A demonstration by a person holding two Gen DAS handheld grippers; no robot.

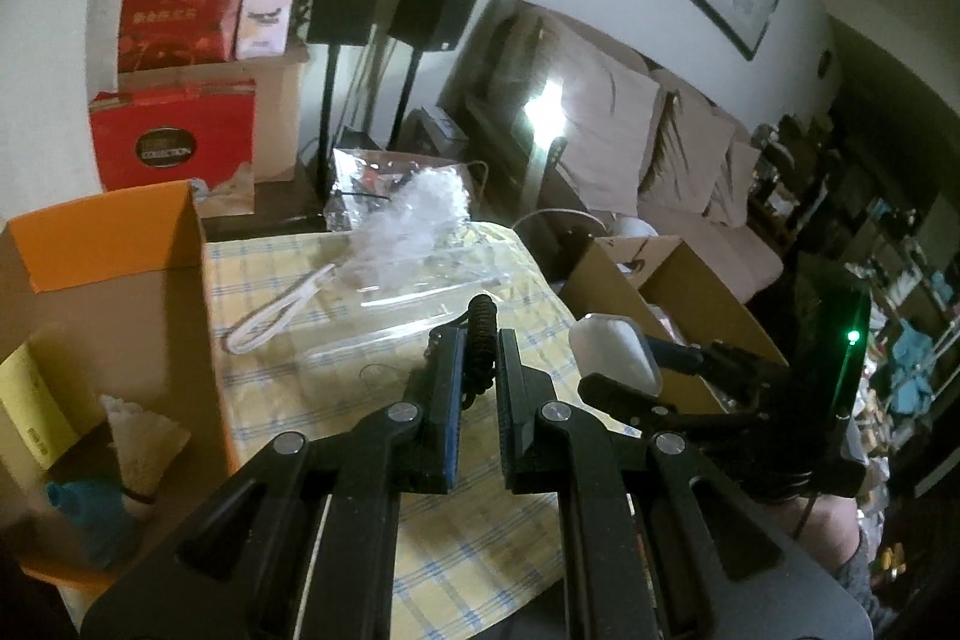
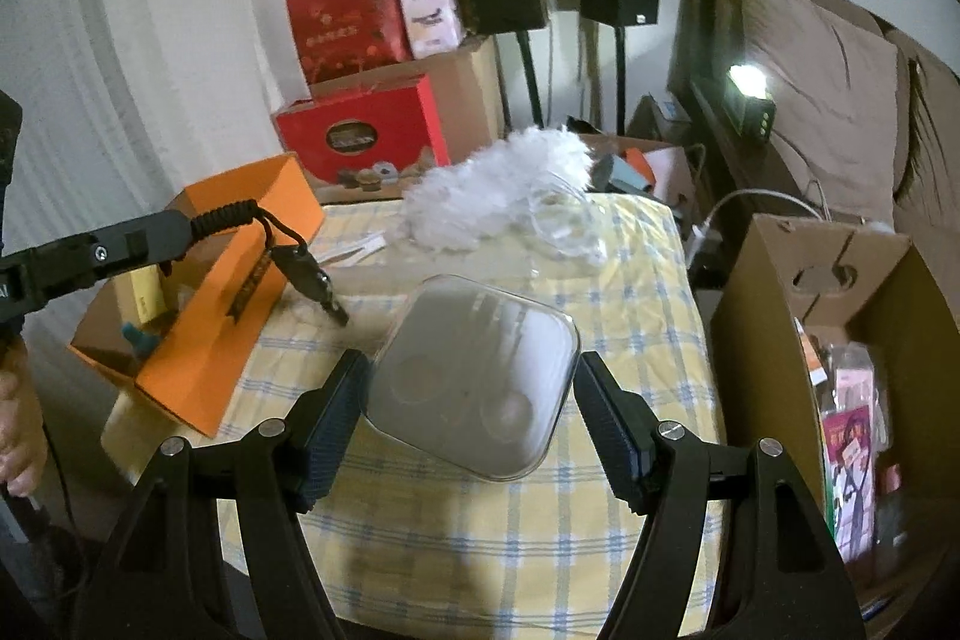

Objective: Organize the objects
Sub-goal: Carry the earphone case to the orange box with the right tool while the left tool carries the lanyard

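Braided black cord (image 1: 480, 340), thick and ribbed, sits clenched between the narrow jaws of the left tool (image 1: 480, 364); in the right wrist view its loose end dangles with a dark metal clip (image 2: 312, 280) above the worktop (image 2: 468, 520). That worktop wears a yellow cloth checked in pale blue and white. The right tool (image 2: 474, 400) grasps a clear, rounded-square plastic case (image 2: 474, 382) by its two opposite sides, the ribbed blue pads pressed to its smooth walls, the case lifted above the cloth. Further back lie a fluffy white tuft (image 2: 498, 184), a crinkled transparent bag (image 1: 390, 298) and a looped white cable (image 1: 270, 316). At the left edge of the worktop stands an open orange cardboard box (image 2: 204, 358) holding a yellow carton (image 1: 30, 412), a teal object (image 1: 84, 514) and a shuttlecock (image 1: 144, 442). A brown cardboard box (image 2: 780, 292), open and filled with packets, stands just beside the worktop's right edge.
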